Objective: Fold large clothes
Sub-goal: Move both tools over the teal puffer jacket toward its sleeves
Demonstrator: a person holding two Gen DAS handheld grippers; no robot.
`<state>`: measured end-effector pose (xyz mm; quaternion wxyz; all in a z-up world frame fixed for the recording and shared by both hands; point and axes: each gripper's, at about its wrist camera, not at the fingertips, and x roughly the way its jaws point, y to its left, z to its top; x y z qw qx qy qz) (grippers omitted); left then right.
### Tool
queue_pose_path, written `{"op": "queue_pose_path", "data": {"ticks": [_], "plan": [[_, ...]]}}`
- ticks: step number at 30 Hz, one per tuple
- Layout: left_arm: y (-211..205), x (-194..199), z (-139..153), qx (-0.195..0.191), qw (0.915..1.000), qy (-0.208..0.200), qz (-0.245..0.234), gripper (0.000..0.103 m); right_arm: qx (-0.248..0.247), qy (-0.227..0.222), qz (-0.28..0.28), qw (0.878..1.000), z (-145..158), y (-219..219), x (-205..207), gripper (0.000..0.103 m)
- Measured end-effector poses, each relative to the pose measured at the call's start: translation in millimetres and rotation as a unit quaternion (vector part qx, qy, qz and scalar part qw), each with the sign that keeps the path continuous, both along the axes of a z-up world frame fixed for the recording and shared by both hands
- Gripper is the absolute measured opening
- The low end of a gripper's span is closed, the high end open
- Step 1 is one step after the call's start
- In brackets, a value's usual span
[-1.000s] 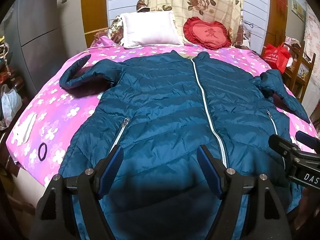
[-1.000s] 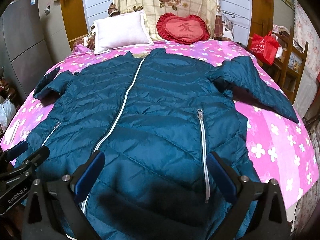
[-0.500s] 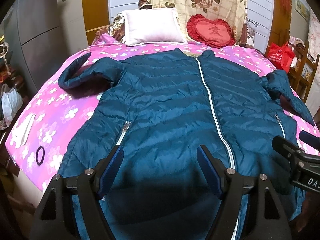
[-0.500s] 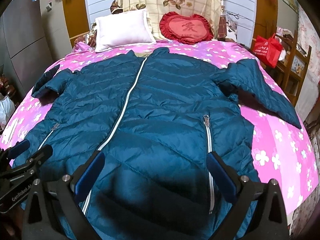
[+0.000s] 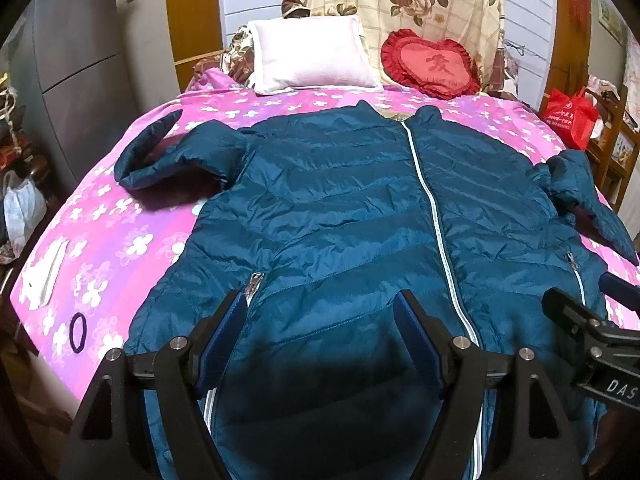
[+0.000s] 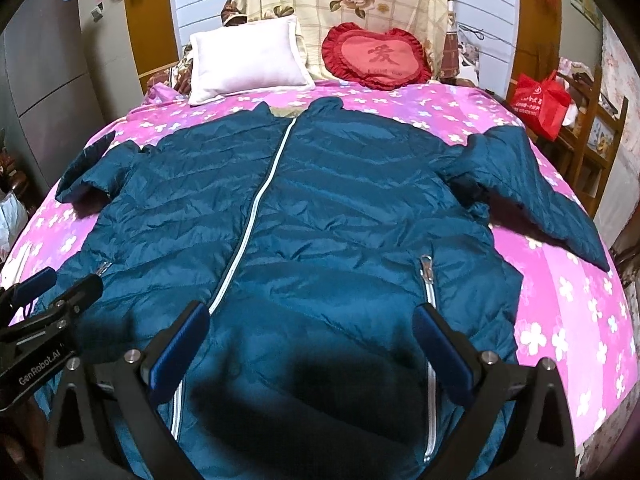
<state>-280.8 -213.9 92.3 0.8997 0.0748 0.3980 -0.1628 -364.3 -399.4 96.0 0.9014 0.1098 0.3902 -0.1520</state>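
A dark teal quilted jacket (image 5: 344, 208) lies face up and zipped on the bed, collar toward the pillows, sleeves spread to both sides; it also fills the right wrist view (image 6: 320, 216). My left gripper (image 5: 320, 320) is open and empty, held above the jacket's lower left part near its pocket zip (image 5: 255, 282). My right gripper (image 6: 312, 332) is open and empty above the lower right part, near the other pocket zip (image 6: 427, 276). Each gripper shows at the edge of the other's view.
The bed has a pink flowered sheet (image 5: 120, 240). A white pillow (image 5: 312, 56) and a red heart cushion (image 5: 432, 66) lie at the head. A dark hair tie (image 5: 77, 332) and white paper (image 5: 48, 272) lie at the left edge. A red bag (image 6: 540, 102) stands right.
Both grippers have drawn back slightly and tilted up, so the jacket sits lower in view and more of the headboard shows. The jaws stay open. The jacket has not moved.
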Motion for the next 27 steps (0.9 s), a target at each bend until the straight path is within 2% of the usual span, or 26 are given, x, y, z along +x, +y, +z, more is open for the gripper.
{"op": "queue_pose_path", "data": {"ticks": [9, 27], "plan": [[-3.1, 10.9, 10.8, 0.005, 0.9999, -0.012, 0.005, 0.053, 0.0, 0.004, 0.001, 1.0, -0.5, -5.5, 12.2, 0.103], [-25.8, 28.3, 64.8, -0.002, 0.9984, -0.056, -0.008, 0.053, -0.023, -0.018, -0.002, 1.0, 35.9, -28.9, 33.8, 0.103]]}}
